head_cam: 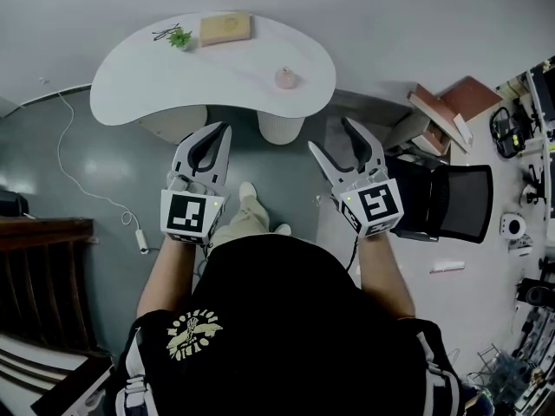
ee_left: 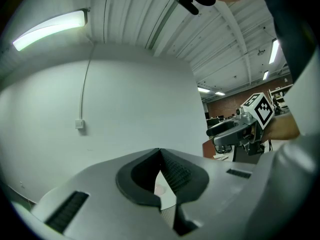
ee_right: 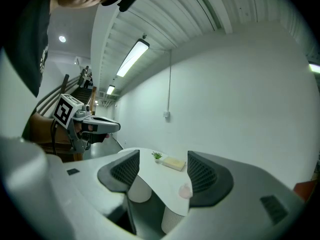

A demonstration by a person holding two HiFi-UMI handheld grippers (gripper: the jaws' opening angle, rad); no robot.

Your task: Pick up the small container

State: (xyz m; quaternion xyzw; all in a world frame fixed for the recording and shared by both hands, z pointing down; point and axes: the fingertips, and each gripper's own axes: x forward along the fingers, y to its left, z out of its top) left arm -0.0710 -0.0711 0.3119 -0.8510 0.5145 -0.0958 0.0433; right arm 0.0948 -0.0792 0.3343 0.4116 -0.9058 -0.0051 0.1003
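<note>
The white kidney-shaped worktop (head_cam: 139, 81) lies ahead of the person, and both tongs are held short of its near edge, over the floor, touching nothing. The left tongs (head_cam: 222, 132) have their jaws brought together at the tips with nothing between them. The right tongs (head_cam: 330, 134) stand with jaws well apart and empty; in the right gripper view the worktop's near right lobe shows in the gap between them. A tan block (head_cam: 225, 29) rests toward the worktop's far edge. The small container (head_cam: 286, 78) is a pale pink, rounded piece standing upright on the worktop's right lobe, close to its near edge and well apart from the block. It looks light, likely smooth-walled and somewhat slippery, and small enough to tip or skate on the worktop if nudged from one side; whether it is brittle cannot be told. The sound hold is probably across its widest middle, jaws level on opposite sides, closed gently. The open right tongs are the nearer pair.
</note>
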